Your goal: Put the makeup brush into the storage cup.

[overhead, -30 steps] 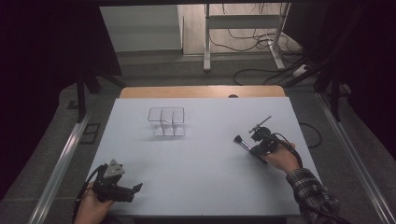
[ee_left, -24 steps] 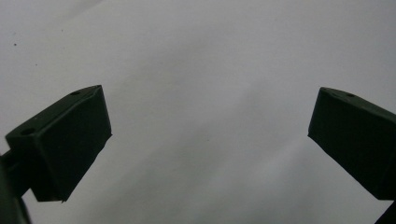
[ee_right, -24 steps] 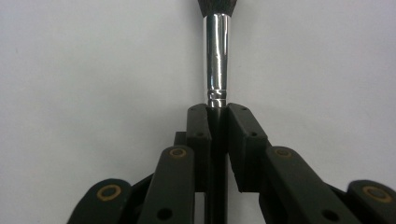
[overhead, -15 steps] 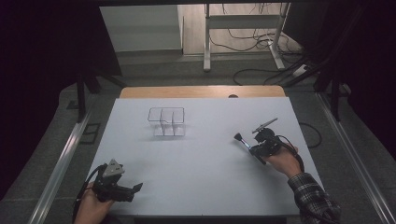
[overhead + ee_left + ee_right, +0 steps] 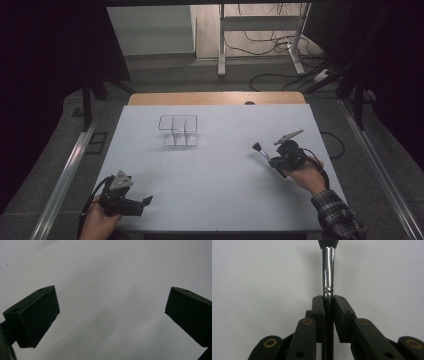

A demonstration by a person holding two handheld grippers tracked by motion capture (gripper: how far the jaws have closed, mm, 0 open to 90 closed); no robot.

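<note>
The brush (image 5: pixel 262 152) is clamped in the right gripper (image 5: pixel 276 162) over the right part of the white table (image 5: pixel 215 175). Its dark bristle head points toward the table's middle, away from the hand. In the right gripper view, the brush (image 5: pixel 328 270) runs straight out between the two black jaws, which are pressed together on its dark handle just below the shiny metal ferrule; the bristles sit at the top edge of that view. The right gripper (image 5: pixel 328 300) is held by the person's right hand (image 5: pixel 305 175), whose plaid sleeve (image 5: pixel 337 217) enters from the lower right.

A clear divided organizer (image 5: pixel 179 130) stands on the far-left part of the table, well apart from the brush.

The left gripper (image 5: pixel 145 202) rests at the near-left corner of the table in the left hand (image 5: pixel 97 225). In the left gripper view, its jaws stand wide apart with only bare table surface between them.
</note>
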